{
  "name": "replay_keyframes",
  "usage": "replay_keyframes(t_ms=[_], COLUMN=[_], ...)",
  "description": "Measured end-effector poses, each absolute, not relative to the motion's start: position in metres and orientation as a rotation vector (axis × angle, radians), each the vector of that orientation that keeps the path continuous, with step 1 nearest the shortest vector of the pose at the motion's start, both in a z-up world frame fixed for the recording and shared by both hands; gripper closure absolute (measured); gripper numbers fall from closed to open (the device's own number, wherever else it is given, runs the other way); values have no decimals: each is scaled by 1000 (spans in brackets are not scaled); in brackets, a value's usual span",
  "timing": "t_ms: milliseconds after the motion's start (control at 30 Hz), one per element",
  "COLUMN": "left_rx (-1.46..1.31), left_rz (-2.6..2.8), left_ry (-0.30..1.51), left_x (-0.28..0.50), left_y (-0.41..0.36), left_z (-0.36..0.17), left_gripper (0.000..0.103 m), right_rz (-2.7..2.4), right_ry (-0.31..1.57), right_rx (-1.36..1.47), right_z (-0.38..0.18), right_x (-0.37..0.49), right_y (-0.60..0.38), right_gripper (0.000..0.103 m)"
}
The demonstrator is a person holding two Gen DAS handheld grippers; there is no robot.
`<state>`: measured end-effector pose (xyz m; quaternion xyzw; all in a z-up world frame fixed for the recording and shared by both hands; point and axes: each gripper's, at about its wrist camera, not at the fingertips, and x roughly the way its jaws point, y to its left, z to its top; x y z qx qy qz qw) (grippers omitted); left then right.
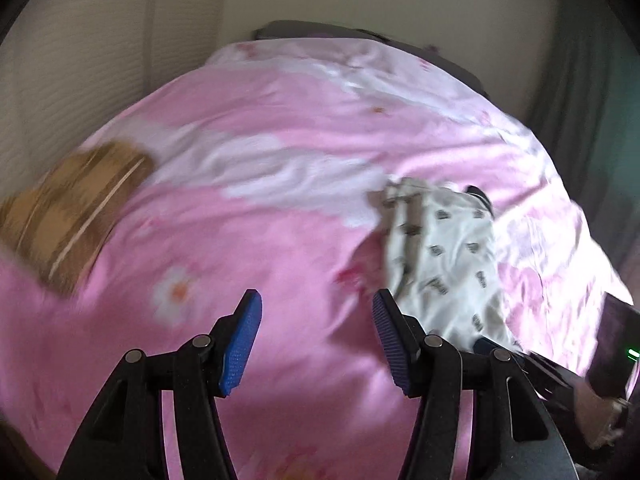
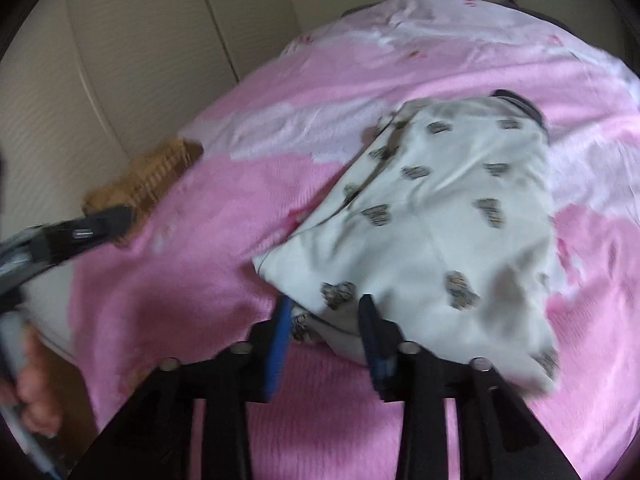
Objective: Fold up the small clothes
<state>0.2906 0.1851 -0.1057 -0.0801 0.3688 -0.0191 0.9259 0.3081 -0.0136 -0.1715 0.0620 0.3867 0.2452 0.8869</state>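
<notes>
Blue pads of the left tool gape empty over the pink bed.
Right tool sits part-open around the near hem of the white printed garment, grip uncertain; pinch both near corners before folding away.

Setting: home bedroom. Bed covered with pink floral quilt; cream wall runs directly beside the bed. Tan wicker basket sits on the bed's wall-side edge; dark pillow at the bed's far end.
</notes>
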Motion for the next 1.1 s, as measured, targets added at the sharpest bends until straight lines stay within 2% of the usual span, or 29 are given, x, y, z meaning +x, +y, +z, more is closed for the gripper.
replay_keyframes(t_ms=[233,433,700,933,1100], left_rx=[-177,-141,-260,-264,-252], left_rz=[-208,-176,-126,-134,-136], left_ry=[847,877,950,938,935], left_x=[350,322,310,303,302], left_y=[140,132,157,160,158], left_z=[-107,-129,-166,-166,-169], left_gripper=[47,47,47,47,47], right_rz=[312,274,214,211,212], right_ry=[791,789,779,783,739], right_rx=[183,43,-113,-176,-308], right_z=[-173,-180,-180,-176,-180], right_x=[279,270,280,283,274], right_y=[-85,-90,-70,-66,-49], right_gripper=[61,61,62,78,78])
